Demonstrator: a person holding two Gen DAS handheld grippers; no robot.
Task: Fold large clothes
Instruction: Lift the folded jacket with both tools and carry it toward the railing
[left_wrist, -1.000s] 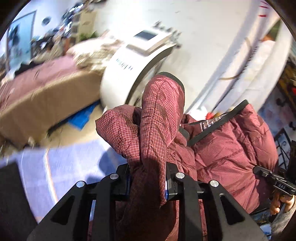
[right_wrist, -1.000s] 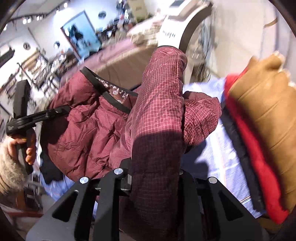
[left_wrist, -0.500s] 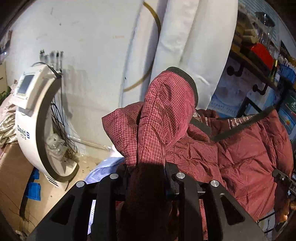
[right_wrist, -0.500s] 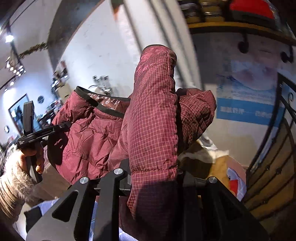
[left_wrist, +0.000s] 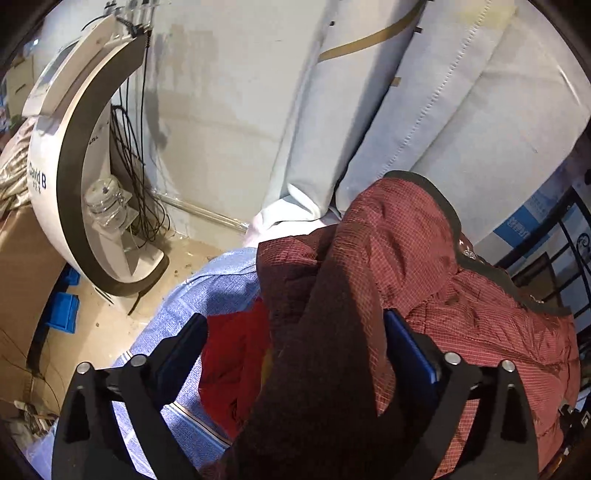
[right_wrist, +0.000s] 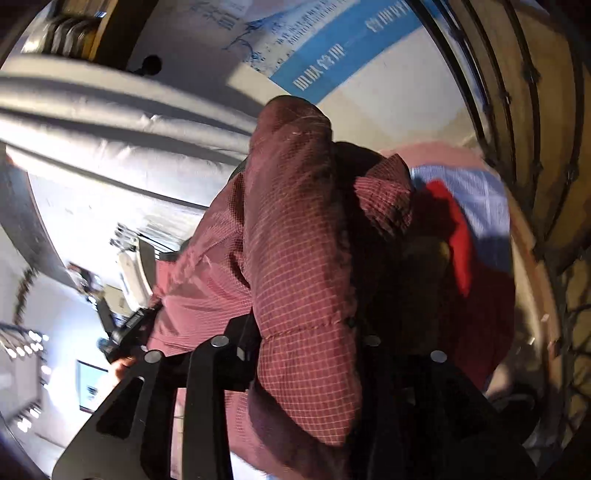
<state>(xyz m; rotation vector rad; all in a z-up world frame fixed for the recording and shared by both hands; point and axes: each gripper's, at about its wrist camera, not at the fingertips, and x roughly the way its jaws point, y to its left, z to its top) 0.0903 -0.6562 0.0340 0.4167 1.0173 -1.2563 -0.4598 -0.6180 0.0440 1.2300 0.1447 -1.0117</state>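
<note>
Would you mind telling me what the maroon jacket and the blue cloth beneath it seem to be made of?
Maroon jacket: likely thin ripstop nylon over padding, judging by the fine grid weave, slight sheen and puffy quilted panels. Blue cloth: probably woven cotton, matte with visible thread texture.

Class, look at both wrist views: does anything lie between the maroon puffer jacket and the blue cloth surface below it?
Yes. A bright red garment lies on the blue cloth directly beneath the maroon puffer jacket, so the jacket would land on it.
</note>
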